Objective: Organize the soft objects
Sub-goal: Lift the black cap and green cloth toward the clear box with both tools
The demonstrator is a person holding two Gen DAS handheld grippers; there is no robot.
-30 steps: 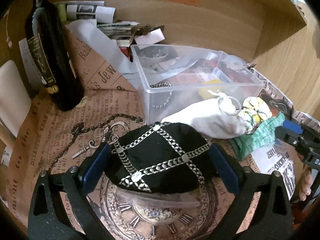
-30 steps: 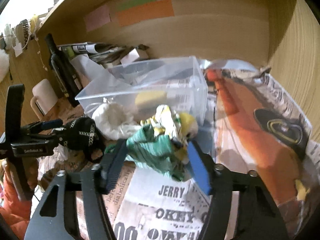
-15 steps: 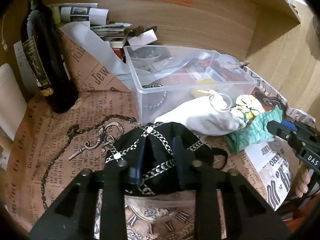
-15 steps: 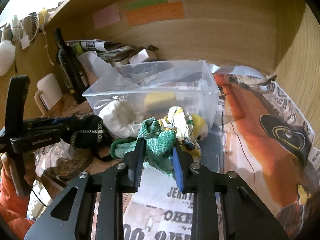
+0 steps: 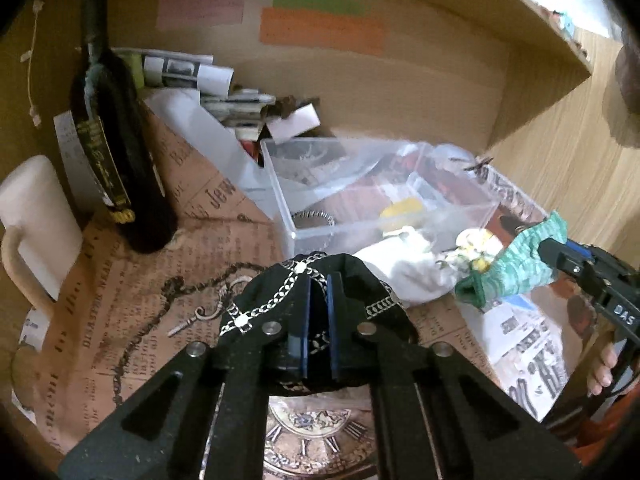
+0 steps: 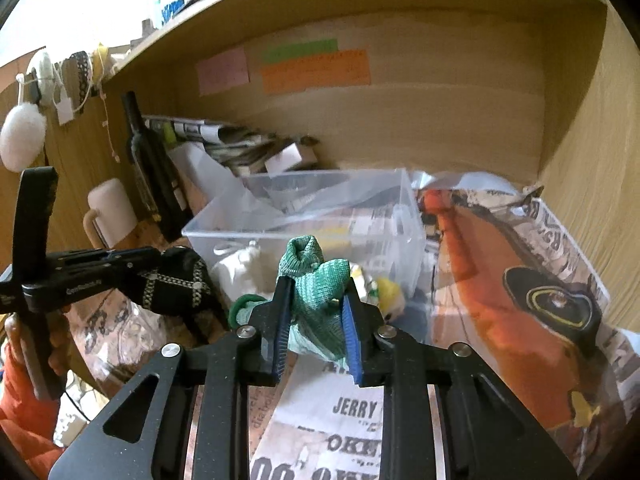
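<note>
— Black soft cloth cap with silver chain lines [image 5: 280, 300]! Look, the left gripper [image 5: 318, 320] was wide open around it a moment ago. Now its two blue pads have squeezed together and they pinch a fold of the cap, in the low middle of the left picture.

— And the other one?

— The right gripper [image 6: 316, 316] has been closing too. Its pads press on the green knitted sock [image 6: 316, 288], in the middle of the right picture. The sock looks lifted a bit off the paper now.

— So what does that mean?

— I think both soft things are caught, so they can go into the clear plastic box [image 6: 280, 232] just behind them. A white cloth pouch [image 5: 404, 268] and a yellow and white soft bundle [image 5: 476, 244] wait in front of the box.

— What are they lying on?

— Old-looking printed newspaper sheets [image 5: 120, 280] cover the wooden shelf [image 6: 440, 120]. A dark glass bottle [image 5: 116, 152] and a white mug [image 5: 36, 216] stand at the left. Pink, green and orange paper notes [image 6: 316, 70] stick on the back wall.
</note>
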